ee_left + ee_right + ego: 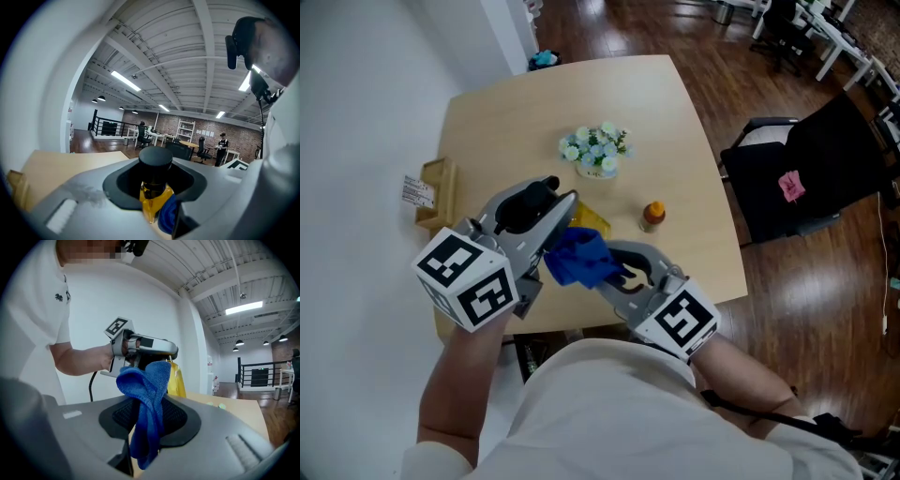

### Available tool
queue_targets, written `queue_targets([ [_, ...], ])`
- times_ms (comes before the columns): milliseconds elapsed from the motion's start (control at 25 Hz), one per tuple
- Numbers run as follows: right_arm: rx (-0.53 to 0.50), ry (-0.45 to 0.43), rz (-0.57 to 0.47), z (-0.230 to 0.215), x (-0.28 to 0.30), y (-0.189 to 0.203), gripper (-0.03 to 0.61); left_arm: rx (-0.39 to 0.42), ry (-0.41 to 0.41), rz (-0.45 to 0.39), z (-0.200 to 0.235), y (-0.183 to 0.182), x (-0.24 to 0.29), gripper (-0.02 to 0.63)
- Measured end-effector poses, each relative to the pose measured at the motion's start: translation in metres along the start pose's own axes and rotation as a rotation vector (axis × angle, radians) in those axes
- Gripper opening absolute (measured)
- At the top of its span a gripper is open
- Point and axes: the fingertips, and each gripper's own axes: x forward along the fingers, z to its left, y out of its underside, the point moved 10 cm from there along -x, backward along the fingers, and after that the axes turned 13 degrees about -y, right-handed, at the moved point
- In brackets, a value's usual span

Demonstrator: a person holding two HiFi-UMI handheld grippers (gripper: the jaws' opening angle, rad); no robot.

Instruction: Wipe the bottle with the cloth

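Observation:
My left gripper point(565, 212) is shut on a yellow bottle point(592, 221) with a black cap point(155, 161), held above the table. In the left gripper view the jaws clamp the bottle point(153, 198) just under the cap. My right gripper point(615, 269) is shut on a bunched blue cloth point(577, 259). In the right gripper view the cloth point(147, 401) rises from between the jaws and its top presses against the side of the bottle point(175, 379). The bottle's lower part is hidden behind the cloth in the head view.
On the light wooden table point(516, 112) stand a small pot of pale flowers point(596, 151) and a small orange-capped bottle point(652, 216). A wooden box point(437, 191) sits at the table's left edge. A black chair point(811, 169) stands to the right on the wood floor.

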Motion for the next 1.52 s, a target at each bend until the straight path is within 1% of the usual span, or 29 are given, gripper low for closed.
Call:
queue_targets([
  [280,0.063,0.014,0.032,-0.001,0.007,0.027,0.12,0.0,0.004,-0.031,0.006,-0.01,-0.016,0.143],
  [480,0.128,0.022,0.061,-0.006,0.009,0.056,0.121,0.004,0.012,-0.047,0.009,-0.017,-0.024,0.143],
  [600,0.163,0.034,0.06,-0.009,0.009,0.07,0.121,0.005,0.017,-0.059,0.009,-0.021,-0.026,0.143],
  [840,0.161,0.041,0.158,-0.017,0.005,0.099,0.12,0.01,0.029,-0.108,0.009,-0.038,-0.036,0.143],
  [960,0.167,0.053,0.169,-0.022,-0.005,0.102,0.12,0.033,0.043,-0.121,0.011,-0.049,-0.045,0.143],
  [1120,0.165,0.115,0.113,-0.04,-0.028,0.08,0.12,0.059,0.082,-0.117,0.013,-0.052,-0.055,0.143],
  [1240,0.113,0.138,0.081,-0.049,-0.039,0.051,0.12,0.096,0.11,-0.093,0.011,-0.046,-0.057,0.143],
  [1400,0.02,0.126,0.031,-0.048,-0.043,0.009,0.12,0.135,0.156,-0.05,0.001,-0.028,-0.055,0.143],
  [1520,-0.031,0.087,-0.029,-0.044,-0.026,-0.028,0.12,0.153,0.188,-0.018,0.007,-0.016,-0.055,0.143],
])
